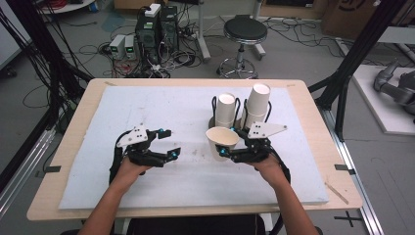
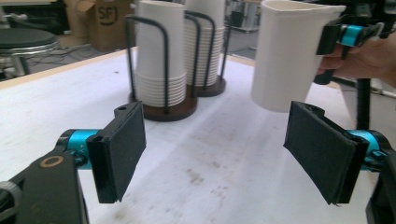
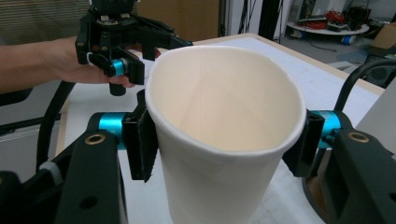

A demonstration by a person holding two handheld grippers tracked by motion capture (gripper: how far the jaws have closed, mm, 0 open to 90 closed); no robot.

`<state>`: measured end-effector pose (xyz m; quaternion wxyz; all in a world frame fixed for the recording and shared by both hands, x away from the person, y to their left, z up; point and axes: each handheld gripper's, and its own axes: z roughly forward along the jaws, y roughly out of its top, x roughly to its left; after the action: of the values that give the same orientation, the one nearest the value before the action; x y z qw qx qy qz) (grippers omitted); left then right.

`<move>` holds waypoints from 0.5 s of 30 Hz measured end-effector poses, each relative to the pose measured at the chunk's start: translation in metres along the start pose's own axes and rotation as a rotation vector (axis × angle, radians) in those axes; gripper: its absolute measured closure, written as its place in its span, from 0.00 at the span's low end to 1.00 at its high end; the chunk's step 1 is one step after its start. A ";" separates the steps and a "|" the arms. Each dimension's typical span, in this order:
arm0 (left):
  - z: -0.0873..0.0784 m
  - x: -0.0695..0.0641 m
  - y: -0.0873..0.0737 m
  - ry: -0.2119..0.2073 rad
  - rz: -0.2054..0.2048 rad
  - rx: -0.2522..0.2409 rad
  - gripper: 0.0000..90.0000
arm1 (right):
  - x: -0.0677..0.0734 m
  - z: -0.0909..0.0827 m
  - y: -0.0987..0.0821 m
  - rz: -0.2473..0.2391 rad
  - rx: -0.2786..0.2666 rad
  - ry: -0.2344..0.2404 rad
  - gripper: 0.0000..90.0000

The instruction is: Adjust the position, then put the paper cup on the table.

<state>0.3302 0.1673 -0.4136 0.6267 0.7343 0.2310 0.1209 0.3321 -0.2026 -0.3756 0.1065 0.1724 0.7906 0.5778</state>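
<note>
The tabletop [image 1: 147, 112] carried two black wire racks of stacked white cups [image 1: 244, 110] at about one o'clock from its centre. Just below them, the paper cup [image 1: 222, 139] stood clear of the surface, upright, held by the right gripper [image 1: 230, 149], whose jaws pressed its wall from both sides just under the rim. The cup was plain white outside, cream inside, with a rolled lip squeezed slightly oval. At nine o'clock from it, well apart, the left gripper [image 1: 169, 143] held its jaws wide with nothing between them.
</note>
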 end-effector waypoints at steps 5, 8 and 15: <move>-0.009 0.004 -0.004 0.041 -0.010 -0.006 0.23 | -0.003 0.000 -0.004 0.026 -0.005 -0.016 0.44; -0.012 0.004 -0.005 0.060 -0.009 -0.008 0.23 | -0.001 -0.001 -0.004 0.029 -0.007 -0.017 0.44; -0.014 0.005 -0.003 0.083 -0.004 -0.008 0.23 | -0.001 -0.009 -0.005 0.025 -0.015 -0.031 0.44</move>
<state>0.3277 0.1821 -0.4150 0.6197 0.7258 0.2578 0.1507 0.3287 -0.2124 -0.3776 0.1130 0.1902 0.7823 0.5823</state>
